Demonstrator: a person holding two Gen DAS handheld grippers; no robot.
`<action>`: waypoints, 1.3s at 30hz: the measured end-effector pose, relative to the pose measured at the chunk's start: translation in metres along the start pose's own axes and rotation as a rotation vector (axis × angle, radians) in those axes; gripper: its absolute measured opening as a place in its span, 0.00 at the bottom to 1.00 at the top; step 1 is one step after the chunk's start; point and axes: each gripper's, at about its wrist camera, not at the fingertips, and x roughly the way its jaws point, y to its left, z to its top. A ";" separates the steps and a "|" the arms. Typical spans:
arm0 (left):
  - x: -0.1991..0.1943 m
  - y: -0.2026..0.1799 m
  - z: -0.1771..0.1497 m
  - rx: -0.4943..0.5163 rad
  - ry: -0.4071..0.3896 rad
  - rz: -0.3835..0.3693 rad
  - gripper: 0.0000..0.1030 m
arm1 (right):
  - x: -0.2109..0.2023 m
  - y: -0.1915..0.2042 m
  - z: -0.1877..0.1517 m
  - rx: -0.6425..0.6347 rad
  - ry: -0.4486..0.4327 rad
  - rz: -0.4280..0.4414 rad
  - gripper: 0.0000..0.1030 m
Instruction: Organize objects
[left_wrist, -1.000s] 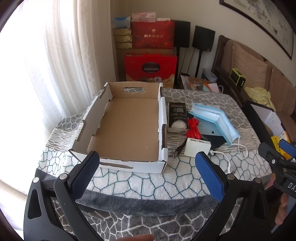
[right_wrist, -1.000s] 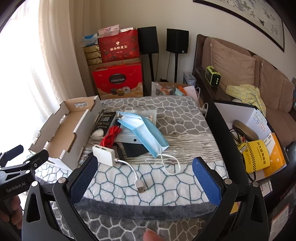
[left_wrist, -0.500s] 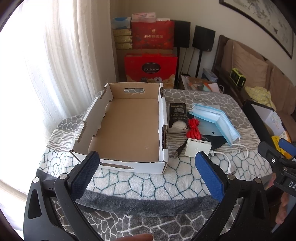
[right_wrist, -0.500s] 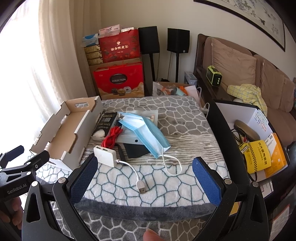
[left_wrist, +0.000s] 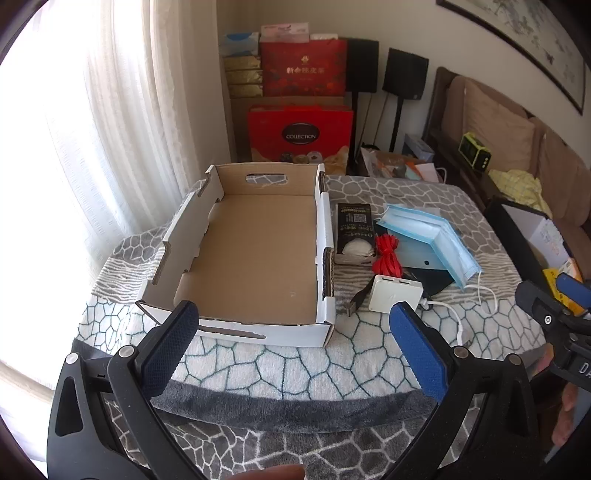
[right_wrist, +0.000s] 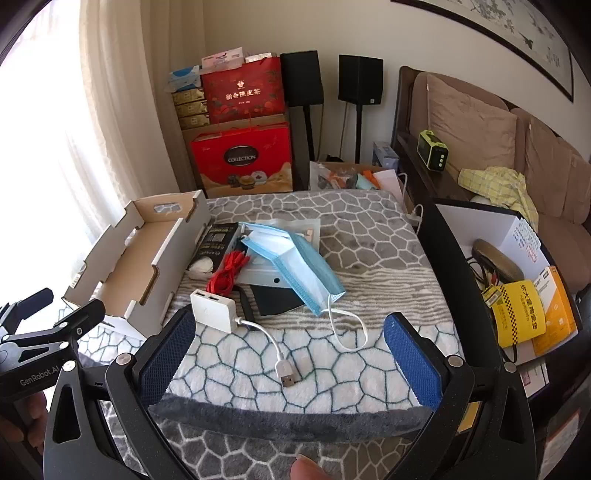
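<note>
Left wrist view: a desk (left_wrist: 280, 365) under a patterned blanket carries an open cardboard box (left_wrist: 258, 254), nothing inside it. Just right of the box lie a blue face mask (left_wrist: 436, 236), a black packet (left_wrist: 352, 230), a white charger (left_wrist: 395, 293) with its cable (right_wrist: 275, 345), and a red cord (left_wrist: 388, 254). The left hand-held gripper (left_wrist: 291, 347) and right hand-held gripper (right_wrist: 288, 354) both hover spread wide, holding nothing.
</note>
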 end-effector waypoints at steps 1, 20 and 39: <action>0.000 0.000 0.000 0.002 0.000 0.000 1.00 | 0.000 0.000 0.001 -0.001 -0.001 -0.002 1.00; 0.018 0.006 0.019 0.031 -0.002 0.020 1.00 | 0.013 -0.001 0.013 -0.031 -0.016 -0.052 1.00; 0.095 0.108 0.065 -0.002 0.110 0.081 0.95 | 0.051 -0.026 0.045 0.000 0.048 -0.039 0.99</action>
